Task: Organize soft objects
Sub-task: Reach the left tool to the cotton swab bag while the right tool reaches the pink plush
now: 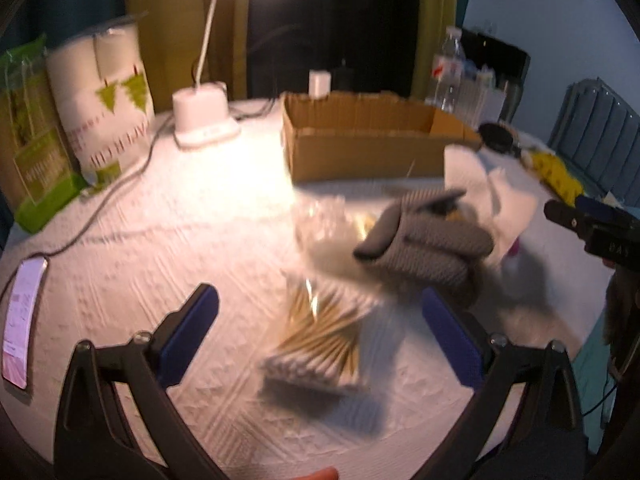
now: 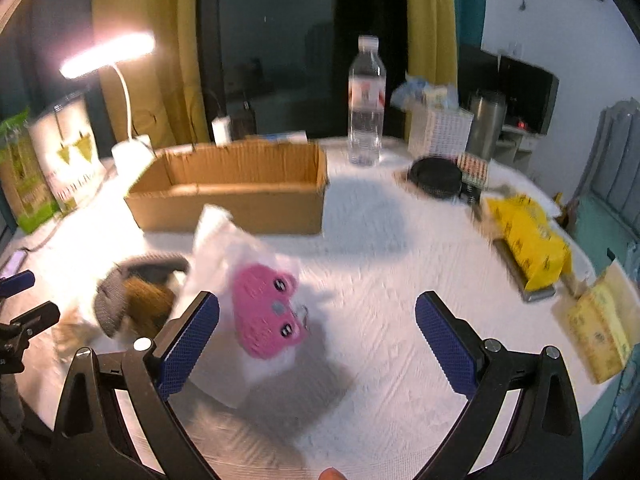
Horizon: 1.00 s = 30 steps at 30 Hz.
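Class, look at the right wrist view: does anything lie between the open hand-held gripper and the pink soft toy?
Nothing visible does. The pink soft toy lies on white tissue just ahead of the right hand-held gripper, near its left finger.

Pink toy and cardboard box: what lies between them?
A white bag, which the pink toy lies on, reaches almost to the box; the right wrist view shows this.

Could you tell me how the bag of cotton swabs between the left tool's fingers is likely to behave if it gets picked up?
The bag of cotton swabs looks light, thin sticks in clear film. The film is glossy, so it may slip between the left tool fingers. The loose wrapper would probably sag and let the swabs shift, though the view is blurred.
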{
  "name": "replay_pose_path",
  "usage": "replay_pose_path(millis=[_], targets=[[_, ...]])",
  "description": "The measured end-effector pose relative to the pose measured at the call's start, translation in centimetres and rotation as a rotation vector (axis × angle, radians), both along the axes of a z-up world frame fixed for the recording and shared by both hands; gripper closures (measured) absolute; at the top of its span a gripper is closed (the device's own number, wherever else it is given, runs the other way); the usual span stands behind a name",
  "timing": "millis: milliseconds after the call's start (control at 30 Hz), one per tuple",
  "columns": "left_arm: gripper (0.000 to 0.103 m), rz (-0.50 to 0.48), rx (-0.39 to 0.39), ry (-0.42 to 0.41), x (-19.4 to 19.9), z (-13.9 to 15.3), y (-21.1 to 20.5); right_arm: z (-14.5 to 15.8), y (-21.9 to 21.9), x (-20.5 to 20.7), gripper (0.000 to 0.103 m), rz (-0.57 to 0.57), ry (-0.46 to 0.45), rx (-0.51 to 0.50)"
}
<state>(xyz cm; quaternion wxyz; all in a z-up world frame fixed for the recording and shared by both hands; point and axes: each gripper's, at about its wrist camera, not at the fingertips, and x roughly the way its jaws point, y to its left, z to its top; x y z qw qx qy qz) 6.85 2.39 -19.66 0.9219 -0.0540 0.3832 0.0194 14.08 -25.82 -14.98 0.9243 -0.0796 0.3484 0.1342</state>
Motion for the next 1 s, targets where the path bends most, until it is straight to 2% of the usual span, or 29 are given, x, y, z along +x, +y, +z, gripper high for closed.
replay_pose_path(millis=[167,367,433,633,733,767,900,1000], targets=[[0.001,-0.023,-0.001,0.059,0.3,-1.9,0.0,-1.9,0.4,1.5,0.002,0.032,0.07,0.006],[0.002,-0.059,0.0,0.1,0.4,-3.1,-0.5,-2.6,1.6,2.4,0.006,0.071,0.107,0.031],[0.017,-0.075,-0.008,0.115,0.5,-3.5,-0.6,-2.8,2.1,2.6,0.01,0.089,0.121,0.04],[0.036,-0.087,-0.01,0.128,0.5,-3.8,-0.4,-3.5,2.8,2.9,0.032,0.142,0.158,0.066],[0.042,-0.085,-0.005,0.125,0.5,-3.6,-0.3,-3.5,2.8,2.8,0.051,0.155,0.16,0.072],[0.043,-0.083,-0.007,0.122,0.5,-3.5,-0.4,-3.4,2.7,2.8,0.058,0.152,0.154,0.074],[0.047,-0.076,-0.007,0.099,0.3,-2.8,-0.4,-2.5,1.8,2.3,0.075,0.151,0.118,0.084],[0.049,-0.076,-0.016,0.075,0.0,-2.2,-0.5,-1.8,0.9,2.0,0.08,0.144,0.095,0.093]])
